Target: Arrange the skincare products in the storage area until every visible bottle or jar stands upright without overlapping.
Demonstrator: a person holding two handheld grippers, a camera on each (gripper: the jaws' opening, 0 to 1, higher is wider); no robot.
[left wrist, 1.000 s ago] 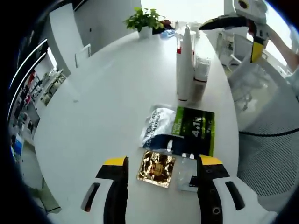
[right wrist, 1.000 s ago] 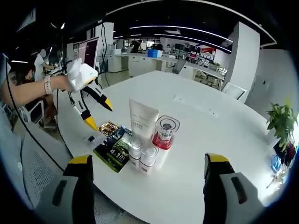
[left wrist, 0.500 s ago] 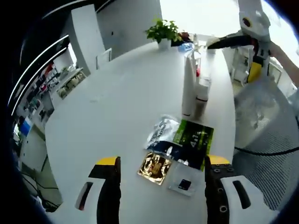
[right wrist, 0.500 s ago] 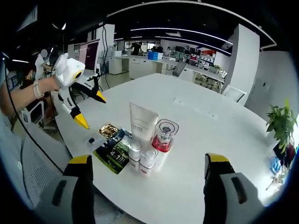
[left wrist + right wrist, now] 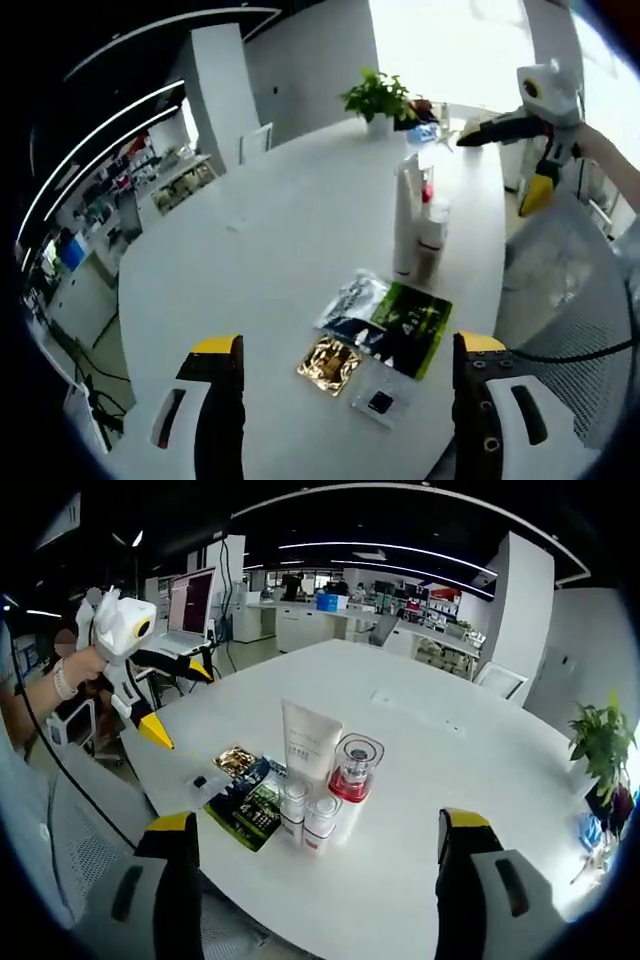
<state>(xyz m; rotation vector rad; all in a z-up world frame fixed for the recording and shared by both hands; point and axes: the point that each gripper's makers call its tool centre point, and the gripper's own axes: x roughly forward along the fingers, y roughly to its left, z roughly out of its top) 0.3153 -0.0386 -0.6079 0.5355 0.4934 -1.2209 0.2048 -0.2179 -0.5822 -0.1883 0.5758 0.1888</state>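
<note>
A white tube [image 5: 308, 742] stands upright on the white table [image 5: 470, 780], beside a clear-capped bottle with a red base [image 5: 352, 770]. Two small white bottles [image 5: 305, 815] stand in front of them. The same tube [image 5: 403, 215] and bottles [image 5: 431, 228] stand mid-table in the left gripper view. Flat packets lie near the edge: a green-black packet [image 5: 405, 325], a white-blue sachet [image 5: 350, 298], a gold sachet [image 5: 328, 364] and a clear sachet [image 5: 380, 401]. My left gripper [image 5: 347, 345] hovers open above the packets, also seen as the left gripper [image 5: 180, 702]. My right gripper [image 5: 317, 822] is open, back from the bottles.
A potted plant [image 5: 378, 97] stands at the table's far end, with small items beside it. A laptop [image 5: 190, 610] sits on a desk behind the left gripper. A mesh chair [image 5: 560, 300] is at the table edge. Office desks fill the background.
My left gripper has pulled up and back from the packets, so they look smaller, and in the right gripper view it has drifted left, off the table. The products have not moved.
</note>
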